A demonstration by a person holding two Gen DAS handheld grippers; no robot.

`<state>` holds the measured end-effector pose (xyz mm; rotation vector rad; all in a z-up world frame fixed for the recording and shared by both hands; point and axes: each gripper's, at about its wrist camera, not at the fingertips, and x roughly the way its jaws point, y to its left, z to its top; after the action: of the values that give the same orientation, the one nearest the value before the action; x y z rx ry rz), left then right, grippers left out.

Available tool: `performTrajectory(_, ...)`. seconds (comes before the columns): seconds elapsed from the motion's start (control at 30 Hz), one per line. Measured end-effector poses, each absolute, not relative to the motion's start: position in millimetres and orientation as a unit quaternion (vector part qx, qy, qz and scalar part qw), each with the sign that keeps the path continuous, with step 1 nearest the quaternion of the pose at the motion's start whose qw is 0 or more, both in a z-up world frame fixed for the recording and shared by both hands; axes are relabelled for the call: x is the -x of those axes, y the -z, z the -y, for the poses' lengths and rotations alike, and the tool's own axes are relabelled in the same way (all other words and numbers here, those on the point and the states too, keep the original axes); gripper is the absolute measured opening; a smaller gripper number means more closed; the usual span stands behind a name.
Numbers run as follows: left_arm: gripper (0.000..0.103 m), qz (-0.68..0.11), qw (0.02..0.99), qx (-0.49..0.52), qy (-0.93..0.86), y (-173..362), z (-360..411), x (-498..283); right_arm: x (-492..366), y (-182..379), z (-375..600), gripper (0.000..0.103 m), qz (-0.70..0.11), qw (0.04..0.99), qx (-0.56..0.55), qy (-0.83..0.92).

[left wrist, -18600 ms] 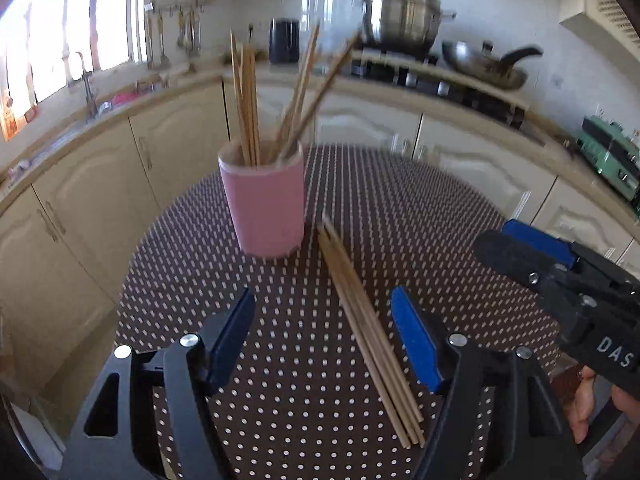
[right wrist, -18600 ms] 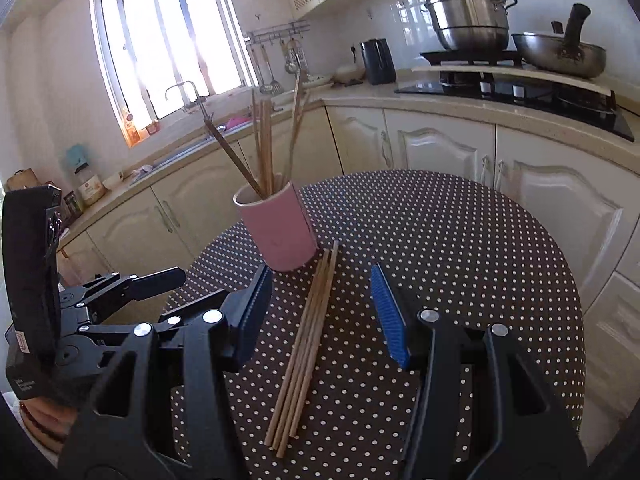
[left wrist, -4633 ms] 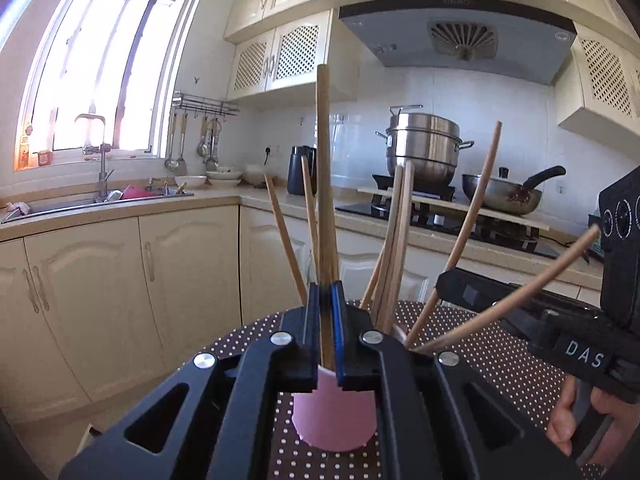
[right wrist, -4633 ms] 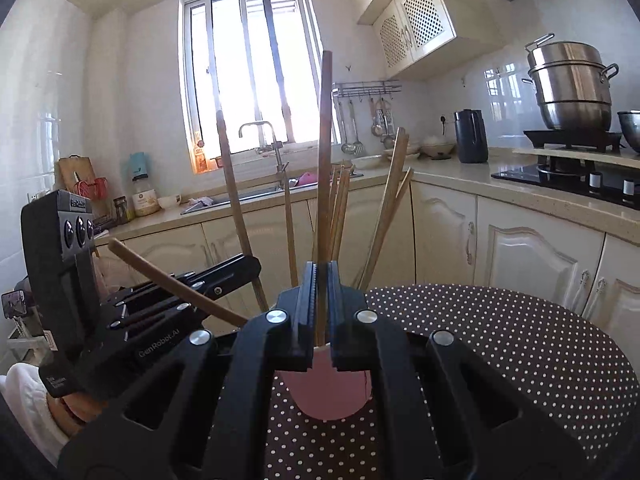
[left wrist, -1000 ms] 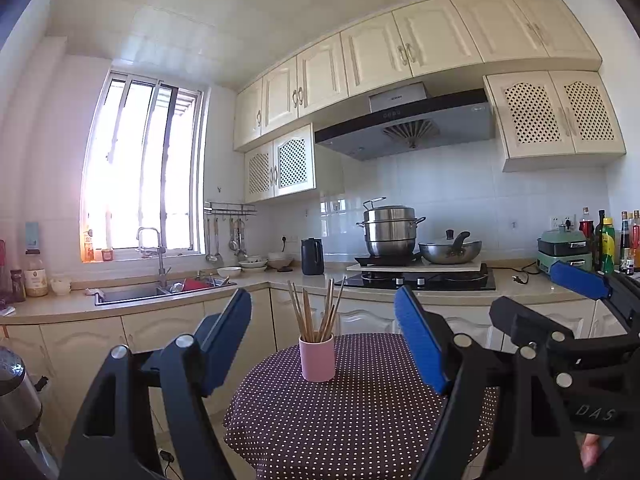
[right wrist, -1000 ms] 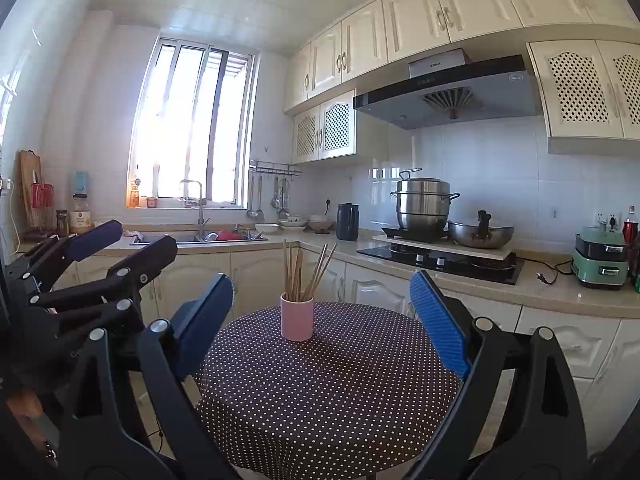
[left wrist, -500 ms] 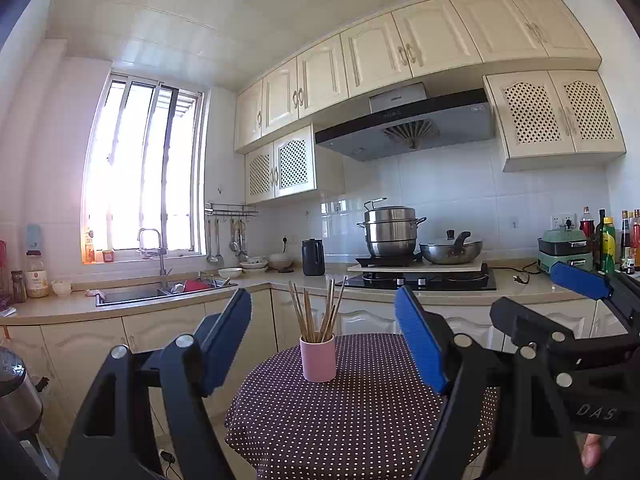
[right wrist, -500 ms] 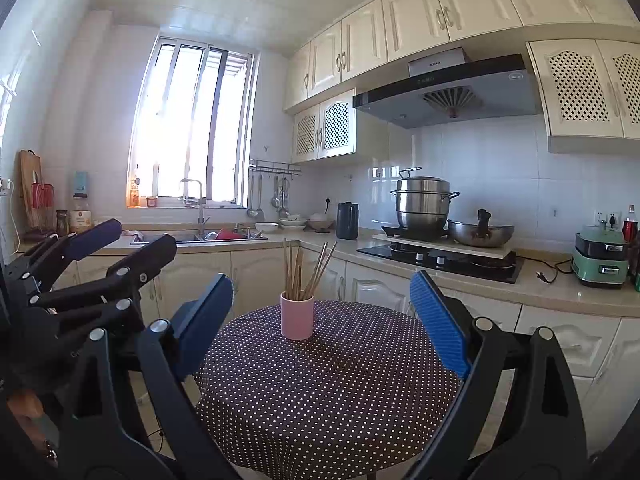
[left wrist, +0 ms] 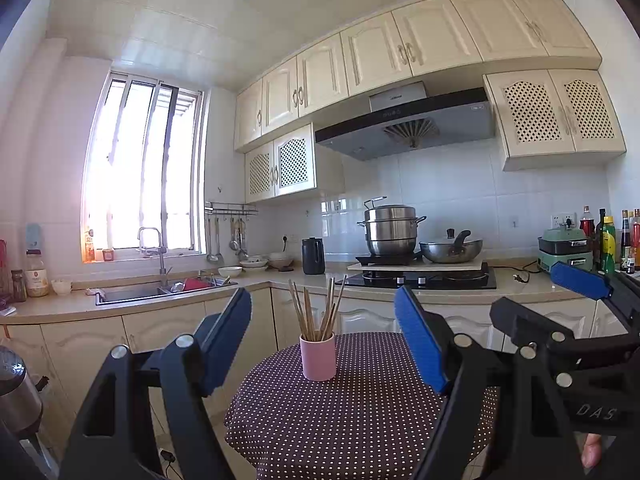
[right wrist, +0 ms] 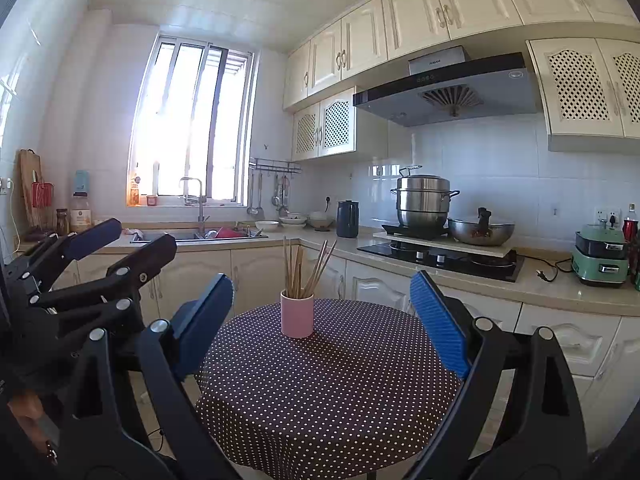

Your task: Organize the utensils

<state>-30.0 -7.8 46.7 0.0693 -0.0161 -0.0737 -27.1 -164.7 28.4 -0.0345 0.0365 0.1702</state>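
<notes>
From the left wrist view, the left hand-held gripper (left wrist: 322, 344) is held level, well back from the round surface covered in a dark brown, white-dotted cloth (left wrist: 352, 412). Its two blue-padded fingers (left wrist: 418, 340) stand wide apart with nothing between them. Framed in the gap, a pink cylindrical cup (left wrist: 318, 356) stands upright on the far half of the surface, and a bundle of light wooden chopsticks (left wrist: 316, 308) sits in it, fanning out above the rim. The cloth around the cup is bare. At the right edge, the right hand-held gripper (left wrist: 560, 300) shows as black arms with one blue pad, its jaws also parted and empty; a fingertip of the person's hand (left wrist: 590, 450) shows beneath it. Behind the surface runs a cream kitchen counter (left wrist: 160, 300) with a steel sink (left wrist: 132, 294), and a stacked stainless steel pot (left wrist: 390, 230) sits on the black stove.

From the right wrist view, the right hand-held gripper (right wrist: 320, 312) is likewise level and away from the surface (right wrist: 328, 392), blue pads (right wrist: 438, 322) spread wide, gripping nothing. The pink cup (right wrist: 297, 316) stands upright between the pads in the picture, near the far edge of the cloth, with the chopsticks (right wrist: 306, 266) leaning in different directions inside it. At the left, the left hand-held gripper (right wrist: 116, 240) appears from the side, jaws apart and empty.
</notes>
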Motion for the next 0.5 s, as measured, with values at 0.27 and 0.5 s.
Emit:
performTrajectory(0.27, 0.073, 0.007, 0.999, -0.034, 0.037, -45.8, 7.4, 29.6, 27.7, -27.8, 164.2, 0.089, -0.018, 0.996, 0.018, -0.085)
performTrajectory(0.5, 0.073, 0.009, 0.999, -0.038, 0.035, -44.2, 6.7, 29.8, 27.6, -28.0, 164.5, 0.089, -0.019, 0.996, 0.017, -0.085)
